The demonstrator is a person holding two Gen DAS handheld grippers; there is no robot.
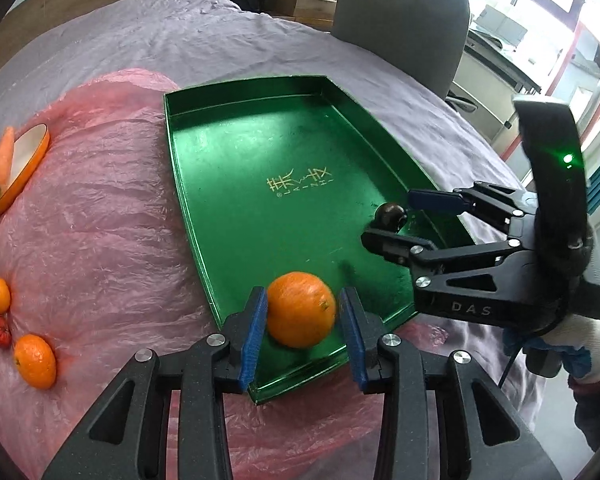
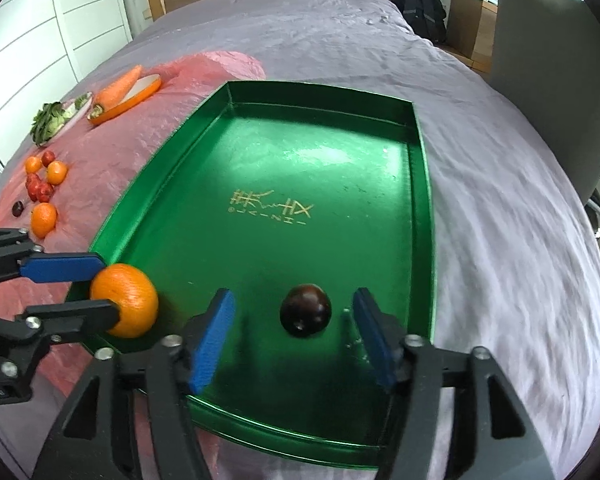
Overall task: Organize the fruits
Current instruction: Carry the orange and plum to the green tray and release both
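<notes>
A green tray (image 1: 260, 140) (image 2: 284, 128) lies on the bed. An orange (image 1: 301, 310) (image 2: 126, 300) rests in its near left corner, between the pads of my left gripper (image 1: 303, 316) (image 2: 108, 286); a small gap shows on each side, so the jaws are open. A dark plum (image 2: 306, 310) (image 1: 390, 216) sits on the tray floor between the wide-open fingers of my right gripper (image 2: 294, 320) (image 1: 392, 216), untouched.
On the pink plastic sheet (image 1: 100, 208) lie more oranges (image 2: 44, 218) (image 1: 35, 360), small red fruits (image 2: 40, 188), a carrot on an orange dish (image 2: 120, 88) (image 1: 2, 156) and a leafy green (image 2: 54, 120). A grey chair (image 2: 548, 80) stands at the right.
</notes>
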